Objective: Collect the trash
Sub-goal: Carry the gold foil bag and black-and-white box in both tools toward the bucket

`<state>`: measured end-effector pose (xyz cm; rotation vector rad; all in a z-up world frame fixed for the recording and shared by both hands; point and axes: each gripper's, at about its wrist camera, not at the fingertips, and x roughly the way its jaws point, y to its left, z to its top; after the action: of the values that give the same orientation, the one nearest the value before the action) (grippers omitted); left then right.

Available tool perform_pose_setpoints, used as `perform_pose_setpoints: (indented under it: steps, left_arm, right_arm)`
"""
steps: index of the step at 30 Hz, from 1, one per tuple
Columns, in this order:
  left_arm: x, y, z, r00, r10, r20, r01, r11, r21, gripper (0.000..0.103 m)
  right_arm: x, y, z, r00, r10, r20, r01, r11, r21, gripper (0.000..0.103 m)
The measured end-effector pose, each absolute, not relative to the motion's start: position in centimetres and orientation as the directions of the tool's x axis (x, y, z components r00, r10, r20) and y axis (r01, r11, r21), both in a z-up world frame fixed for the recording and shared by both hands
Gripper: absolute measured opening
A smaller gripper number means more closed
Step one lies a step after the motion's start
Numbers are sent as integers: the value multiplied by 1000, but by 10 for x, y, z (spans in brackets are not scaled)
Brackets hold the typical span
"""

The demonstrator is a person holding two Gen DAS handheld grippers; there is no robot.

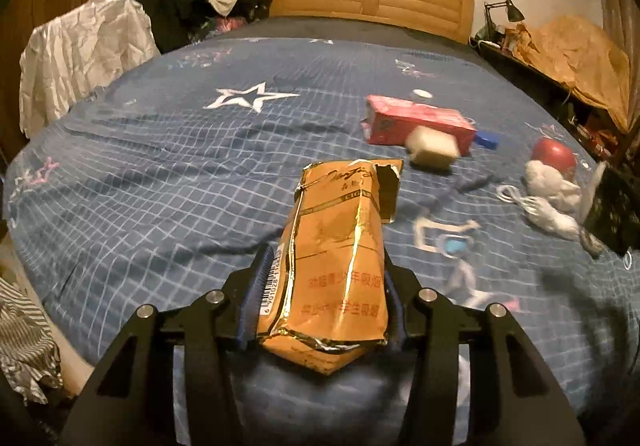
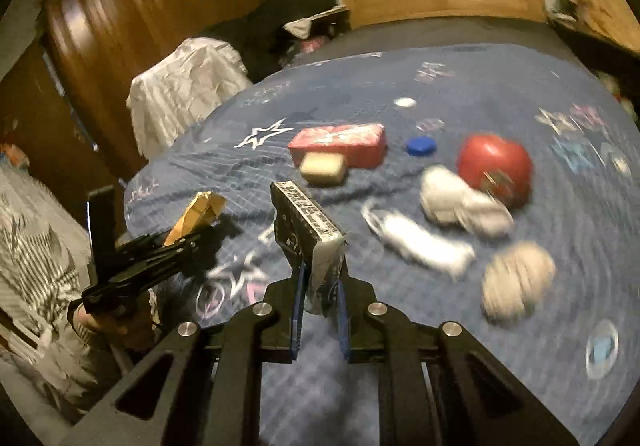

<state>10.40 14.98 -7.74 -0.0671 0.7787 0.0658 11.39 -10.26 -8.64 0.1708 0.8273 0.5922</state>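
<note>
Bedspread [image 1: 160,166] left open (litter crowds right).

Blur: right wrist view smears the pale round lump [image 2: 518,280] at 4 o'clock; its identity is unclear.
Hidden: gold packet [image 1: 338,258] covers the left claw's [image 1: 326,288] right finger.
Cut off: striped cloth [image 1: 24,342] at 8 o'clock.

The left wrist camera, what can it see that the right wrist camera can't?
Only the left wrist view shows the orange pack's printed front and the desk lamp.

Only the right wrist view shows the dark crushed pack in the right gripper, a beige wad, and the left gripper from outside.

Both show the blue bedspread, the pink box and the red apple-like thing.
</note>
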Motion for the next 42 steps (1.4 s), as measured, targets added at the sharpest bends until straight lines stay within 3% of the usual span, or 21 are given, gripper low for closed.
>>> perform_pose_setpoints:
  steps: [16,42]
  left_arm:
    - [78,9,-49,750,10,-661,75,992,99,48]
    - [81,-79,-21,779,-54,-625,193,969,156,48]
  right_arm:
    - [37,-171,-107,636,427,-643,-246,902,355,15]
    - [-2,-257,-66,798,293,-528,-95,925,369,15]
